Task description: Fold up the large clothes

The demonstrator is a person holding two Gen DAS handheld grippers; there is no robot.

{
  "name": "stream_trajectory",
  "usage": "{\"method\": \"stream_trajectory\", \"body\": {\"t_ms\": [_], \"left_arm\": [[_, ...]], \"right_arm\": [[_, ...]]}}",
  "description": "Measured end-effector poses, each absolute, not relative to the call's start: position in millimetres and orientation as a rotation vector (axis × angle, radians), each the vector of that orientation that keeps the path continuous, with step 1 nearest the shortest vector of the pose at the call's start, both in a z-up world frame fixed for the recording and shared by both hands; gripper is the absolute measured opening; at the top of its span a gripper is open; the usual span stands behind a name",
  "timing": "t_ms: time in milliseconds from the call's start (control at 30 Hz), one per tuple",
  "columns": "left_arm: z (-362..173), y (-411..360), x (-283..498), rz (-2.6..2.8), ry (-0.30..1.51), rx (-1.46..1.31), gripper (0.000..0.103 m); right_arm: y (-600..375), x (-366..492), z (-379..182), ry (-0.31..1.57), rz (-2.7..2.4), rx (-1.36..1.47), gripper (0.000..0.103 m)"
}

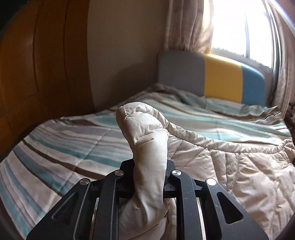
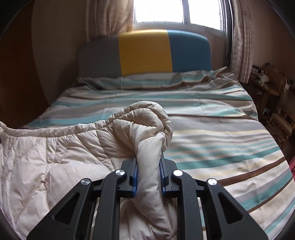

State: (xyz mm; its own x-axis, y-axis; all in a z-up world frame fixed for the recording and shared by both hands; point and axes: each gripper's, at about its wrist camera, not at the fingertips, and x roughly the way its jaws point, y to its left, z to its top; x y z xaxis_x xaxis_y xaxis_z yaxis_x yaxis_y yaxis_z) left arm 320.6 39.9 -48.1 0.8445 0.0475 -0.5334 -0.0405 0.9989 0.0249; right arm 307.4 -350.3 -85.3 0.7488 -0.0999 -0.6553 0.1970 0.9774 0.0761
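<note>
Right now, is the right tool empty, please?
No, the right tool is clamped on a bunched fold of the beige quilted garment.

A bed (image 2: 221, 140) under a striped cover of teal, grey, brown and cream fills the room. At its far edge stands a padded headboard (image 2: 145, 53) in grey, yellow and blue panels. Behind it a bright window (image 2: 177, 11) glares between patterned beige curtains (image 2: 243, 37). A wooden wardrobe (image 1: 36, 64) flanks the beige wall (image 1: 125, 46); cluttered wooden furniture (image 2: 272, 86) stands beyond the bed's right edge.
</note>
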Motion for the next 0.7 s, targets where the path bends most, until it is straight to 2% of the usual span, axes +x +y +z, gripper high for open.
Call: {"method": "stream_trajectory", "body": {"t_ms": [233,533,700], "left_arm": [[-85.2,32.7,341.6,0.072,0.628,0.07,0.02],[-119.3,27.6,364.7,0.076,0.724,0.089,0.032],[-134.8,24.9,376.2,0.071,0.787,0.103,0.035]], "right_arm": [[-348.7,320.9,-129.5,0.773,-0.219,0.1,0.022],[-351.4,331.5,-151.8,0.813,-0.23,0.105,0.033],[-345.1,336.7,-157.6,0.822,-0.247,0.069,0.037]]}}
